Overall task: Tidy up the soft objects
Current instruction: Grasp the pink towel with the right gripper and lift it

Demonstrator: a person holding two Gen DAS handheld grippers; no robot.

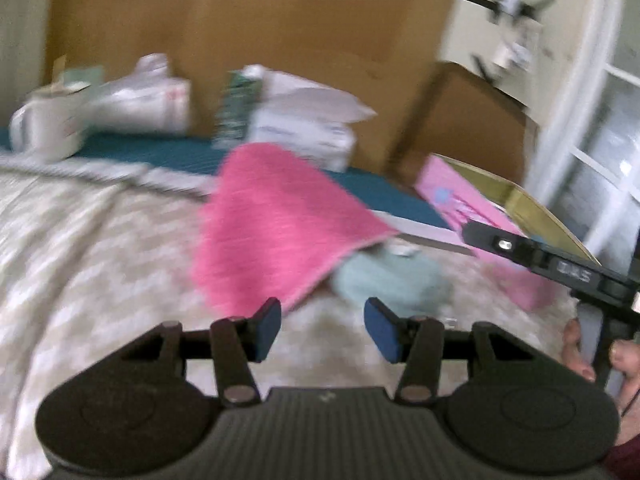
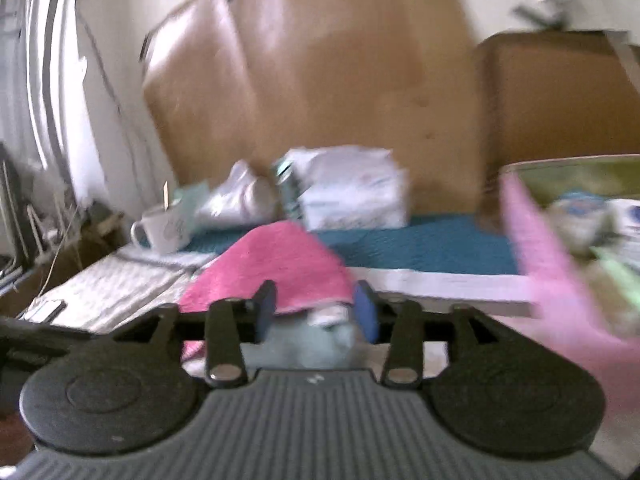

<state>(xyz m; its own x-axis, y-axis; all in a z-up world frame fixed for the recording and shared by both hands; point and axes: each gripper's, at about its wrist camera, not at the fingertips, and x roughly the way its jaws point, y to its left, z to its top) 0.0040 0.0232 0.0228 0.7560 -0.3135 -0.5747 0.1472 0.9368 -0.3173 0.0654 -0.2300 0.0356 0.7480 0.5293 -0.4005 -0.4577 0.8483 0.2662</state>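
A pink towel (image 1: 280,220) lies tented on the patterned bed cover (image 1: 80,240), draped over the far side of a pale teal soft object (image 1: 384,280) that peeks out beneath its right edge. The left claw (image 1: 322,326) hangs just short of them with its blue pads apart and nothing between them. In the right wrist view, the right claw (image 2: 316,312) also stands spread, its pads either side of the teal soft object (image 2: 312,344) and the towel's (image 2: 276,272) near hem; blur hides whether they touch it. To the right sits a pink box (image 1: 472,216) with a yellowish inside; it holds several pale soft things (image 2: 580,220), too smeared to name. Beyond the towel runs a blue mat (image 1: 180,152), and on it stand a white mug (image 1: 48,124), white plastic bags (image 1: 148,100) and a white packet (image 1: 304,136), all against brown cardboard (image 1: 280,20). The whole scene is motion-blurred.
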